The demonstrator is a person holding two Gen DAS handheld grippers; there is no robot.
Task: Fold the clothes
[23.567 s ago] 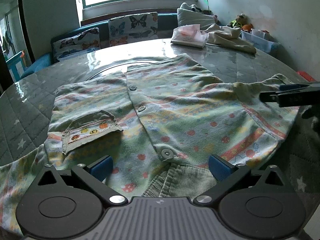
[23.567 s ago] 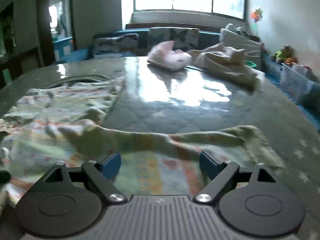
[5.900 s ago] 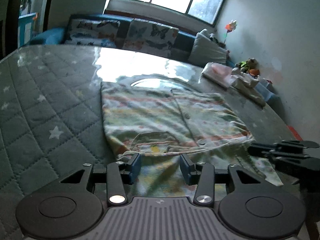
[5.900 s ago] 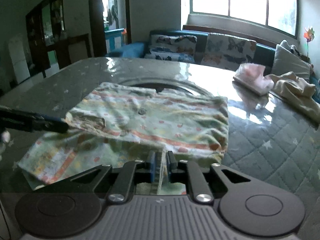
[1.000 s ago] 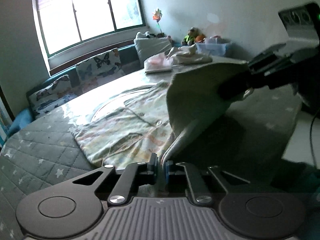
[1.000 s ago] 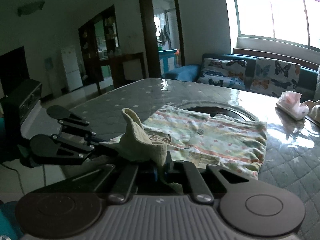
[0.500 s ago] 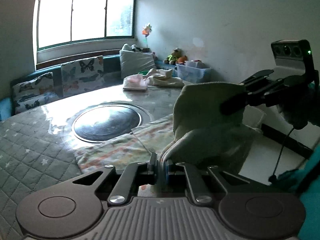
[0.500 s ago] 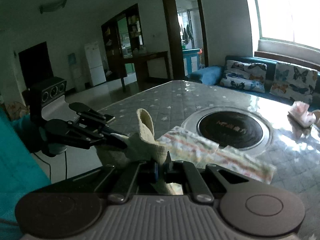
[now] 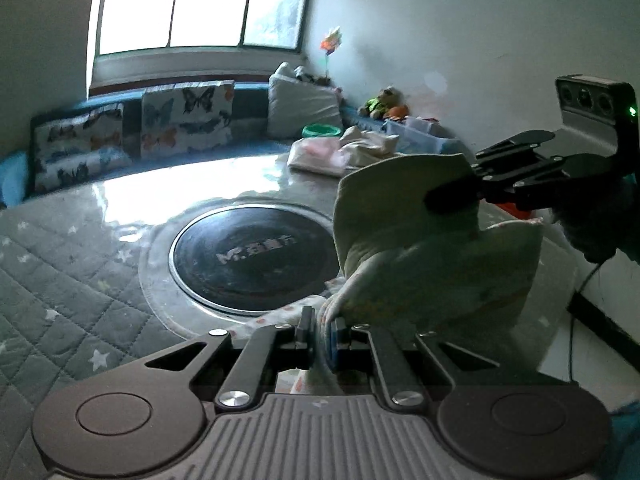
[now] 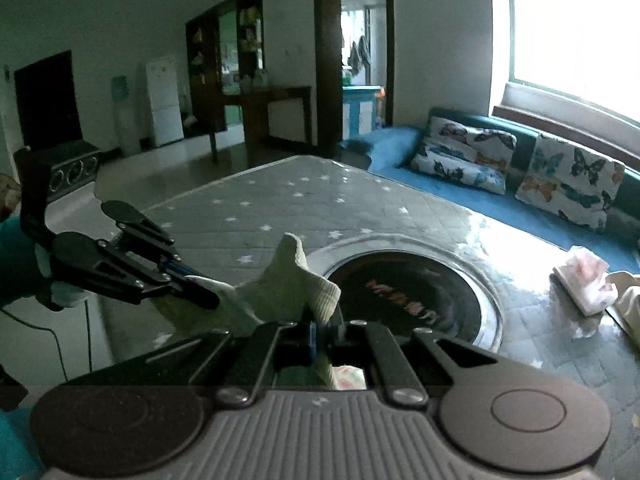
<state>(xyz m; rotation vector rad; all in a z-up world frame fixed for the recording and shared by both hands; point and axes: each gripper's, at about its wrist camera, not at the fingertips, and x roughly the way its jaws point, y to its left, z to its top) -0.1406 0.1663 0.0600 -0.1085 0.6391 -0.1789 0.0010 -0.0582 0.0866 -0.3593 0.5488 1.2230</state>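
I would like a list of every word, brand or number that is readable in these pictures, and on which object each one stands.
"Mr." followed by a few characters too blurred to read: on the round black hob plate set in the table, left wrist view.
The same marking on the plate in the right wrist view: too blurred to read.
Bottles and boxes on the far shelves: too small to read.
No other text shows.

A quilted star-print table cover [image 9: 60,264] surrounded a round black hotplate [image 9: 252,256]; butterfly cushions [image 10: 568,184] lined the blue sofa [image 10: 392,148] beneath the window [image 9: 200,4].
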